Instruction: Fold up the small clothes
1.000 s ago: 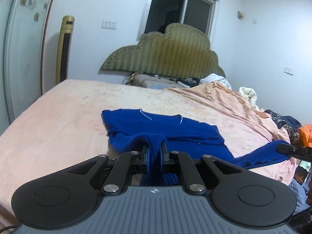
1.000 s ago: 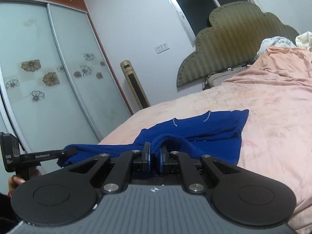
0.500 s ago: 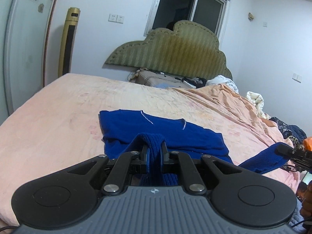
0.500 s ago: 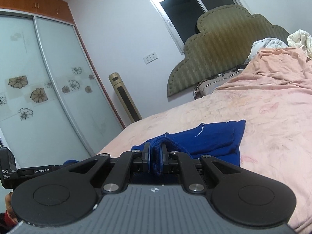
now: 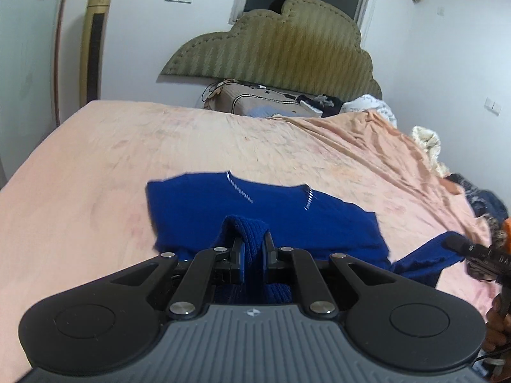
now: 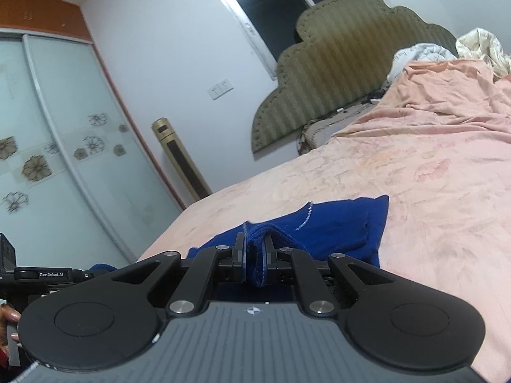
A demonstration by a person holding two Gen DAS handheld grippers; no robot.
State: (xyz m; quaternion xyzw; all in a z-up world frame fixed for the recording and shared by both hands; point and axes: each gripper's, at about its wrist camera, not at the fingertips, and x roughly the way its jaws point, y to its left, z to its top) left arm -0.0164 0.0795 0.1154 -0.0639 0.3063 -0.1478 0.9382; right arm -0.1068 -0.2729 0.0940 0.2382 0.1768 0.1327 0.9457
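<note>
A blue knit sweater (image 5: 255,217) at lower centre is clamped by both the left gripper (image 5: 253,249) and right gripper (image 6: 254,252); "GenRobot.AI" is read lower left

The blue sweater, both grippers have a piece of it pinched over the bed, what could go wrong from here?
1. The left gripper and right gripper each pinch only a narrow ribbed edge of the blue sweater; the knit could slip out mid-fold.
2. The rest lies bunched on the pink bedsheet, so dragging may crease it or skew the fold.
</note>
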